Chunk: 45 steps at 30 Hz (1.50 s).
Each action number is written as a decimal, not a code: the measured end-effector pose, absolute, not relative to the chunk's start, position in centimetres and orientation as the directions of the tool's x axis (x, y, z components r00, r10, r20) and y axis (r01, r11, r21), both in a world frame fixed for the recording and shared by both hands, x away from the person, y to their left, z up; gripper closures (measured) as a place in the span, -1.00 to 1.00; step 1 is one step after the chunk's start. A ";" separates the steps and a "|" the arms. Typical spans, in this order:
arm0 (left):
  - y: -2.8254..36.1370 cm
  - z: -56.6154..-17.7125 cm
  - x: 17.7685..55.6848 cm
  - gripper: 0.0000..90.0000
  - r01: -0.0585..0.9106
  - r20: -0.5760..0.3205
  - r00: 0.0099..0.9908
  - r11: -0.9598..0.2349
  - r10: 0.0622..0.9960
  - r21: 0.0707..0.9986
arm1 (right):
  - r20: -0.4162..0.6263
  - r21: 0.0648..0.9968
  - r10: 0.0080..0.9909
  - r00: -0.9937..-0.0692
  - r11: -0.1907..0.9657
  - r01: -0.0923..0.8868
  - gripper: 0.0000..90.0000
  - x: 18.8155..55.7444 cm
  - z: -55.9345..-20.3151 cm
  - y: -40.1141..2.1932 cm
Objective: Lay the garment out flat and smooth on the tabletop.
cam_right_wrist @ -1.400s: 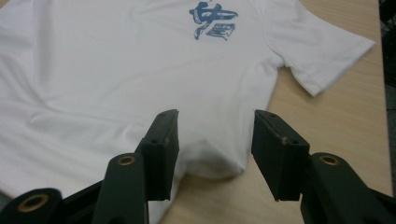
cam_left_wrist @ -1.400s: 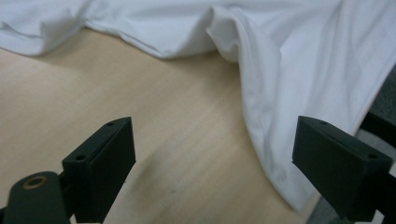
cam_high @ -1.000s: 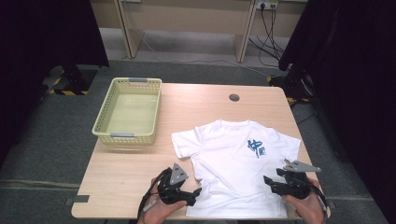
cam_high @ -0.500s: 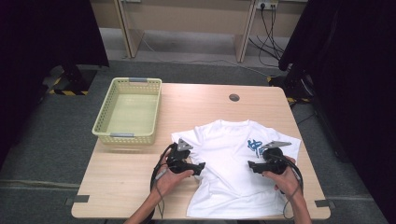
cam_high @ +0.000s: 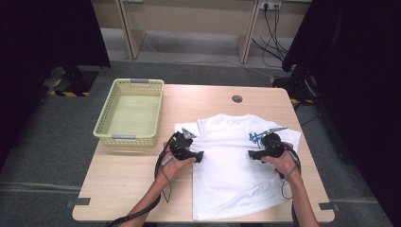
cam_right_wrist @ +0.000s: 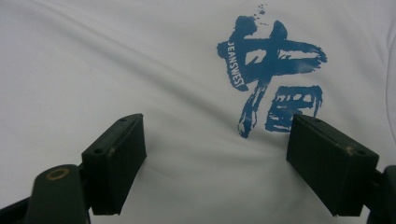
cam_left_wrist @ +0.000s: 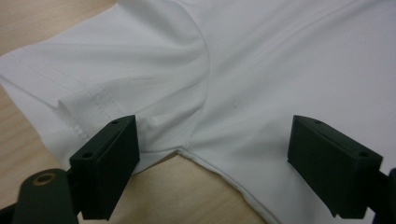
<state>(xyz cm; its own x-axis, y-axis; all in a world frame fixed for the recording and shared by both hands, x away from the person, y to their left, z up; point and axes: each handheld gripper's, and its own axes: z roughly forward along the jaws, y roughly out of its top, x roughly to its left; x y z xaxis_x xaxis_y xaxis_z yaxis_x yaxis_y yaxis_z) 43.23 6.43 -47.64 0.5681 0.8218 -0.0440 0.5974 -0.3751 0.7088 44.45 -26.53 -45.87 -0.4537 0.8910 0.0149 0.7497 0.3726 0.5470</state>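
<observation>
White cotton T-shirt with a blue brush-style print [cam_high: 231, 161] lies spread flat, front up, on the pale wooden desk [cam_high: 127, 189], its hem toward the person. It looks light, soft and limp, so it should sag and crease wherever it is lifted; a seam, sleeve edge or hem would likely give the surest pinch. The left hand-held gripper [cam_high: 199, 156] hovers at the armpit where the left sleeve [cam_left_wrist: 93, 79] meets the side seam, jaws released with nothing clamped. The right hand-held gripper [cam_high: 251, 154] hangs over the chest beside the blue print [cam_right_wrist: 273, 70]; its jaws have just been opening and grasp nothing. Well apart, the pale yellow plastic basket [cam_high: 113, 137] stands empty.
</observation>
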 end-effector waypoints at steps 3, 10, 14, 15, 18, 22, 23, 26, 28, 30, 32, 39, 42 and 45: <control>6.7 -47.6 43.6 -0.65 0.604 -0.055 0.563 -0.366 0.824 0.708 | 0.055 0.558 0.898 -0.436 0.334 0.759 -0.45 44.8 -45.3 -27.0; 7.2 -46.1 40.6 -0.68 0.580 -0.124 0.567 -0.288 0.815 0.762 | -0.040 0.570 0.875 -0.482 0.416 0.709 -0.45 40.6 -43.7 -27.9; 6.9 -46.1 37.5 -0.71 0.544 -0.088 0.622 -0.349 0.778 0.763 | -0.097 0.583 0.860 -0.502 0.458 0.671 -0.45 37.6 -43.3 -28.2; 6.9 -46.2 36.6 -0.72 0.539 -0.085 0.635 -0.362 0.768 0.760 | -0.102 0.591 0.860 -0.501 0.457 0.665 -0.45 36.5 -43.2 -28.3; 7.0 -46.6 34.3 -0.74 0.533 -0.075 0.656 -0.391 0.751 0.751 | -0.103 0.594 0.857 -0.505 0.460 0.660 -0.46 33.6 -43.3 -29.2; 7.1 -47.1 32.1 -0.74 0.516 -0.040 0.677 -0.435 0.735 0.738 | -0.103 0.581 0.890 -0.444 0.416 0.699 -0.45 30.9 -44.5 -31.4; 7.1 -47.3 31.9 -0.74 0.511 -0.024 0.682 -0.452 0.731 0.731 | -0.102 0.575 0.896 -0.431 0.407 0.710 -0.45 30.6 -44.9 -31.8; 7.1 -47.8 31.8 -0.74 0.506 0.006 0.686 -0.482 0.728 0.715 | -0.095 0.573 0.908 -0.408 0.385 0.723 -0.45 30.1 -45.6 -32.7; 7.4 -48.2 31.9 -0.79 0.515 -0.015 0.678 -0.460 0.735 0.723 | -0.048 0.592 0.927 -0.372 0.326 0.737 -0.46 28.8 -46.0 -34.0; 7.4 -48.1 31.8 -0.79 0.515 -0.013 0.681 -0.466 0.732 0.719 | -0.056 0.592 0.929 -0.366 0.326 0.737 -0.46 28.3 -45.9 -34.5; 7.5 -48.2 31.8 -0.79 0.512 -0.014 0.681 -0.463 0.732 0.724 | -0.073 0.594 0.937 -0.341 0.316 0.740 -0.46 27.0 -45.8 -35.2; 7.5 -48.1 31.4 -0.76 0.508 -0.012 0.683 -0.463 0.731 0.726 | -0.066 0.611 0.945 -0.320 0.291 0.736 -0.46 23.5 -44.8 -36.3; 7.4 -48.0 30.6 -0.77 0.503 -0.033 0.695 -0.453 0.718 0.736 | -0.061 0.633 0.943 -0.327 0.290 0.718 -0.46 23.8 -44.2 -35.9; 7.4 -48.0 29.8 -0.79 0.496 -0.031 0.705 -0.462 0.709 0.735 | -0.061 0.636 0.934 -0.353 0.309 0.707 -0.46 25.5 -44.0 -34.7</control>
<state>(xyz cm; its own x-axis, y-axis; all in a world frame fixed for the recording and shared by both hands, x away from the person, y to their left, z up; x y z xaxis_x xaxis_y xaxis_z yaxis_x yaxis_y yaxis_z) 29.77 7.44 -47.97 0.7049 0.7086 -0.0307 0.4961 -0.4616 0.7354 25.49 -34.67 -43.98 -0.3526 0.9337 -0.0614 0.7072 0.3089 0.6359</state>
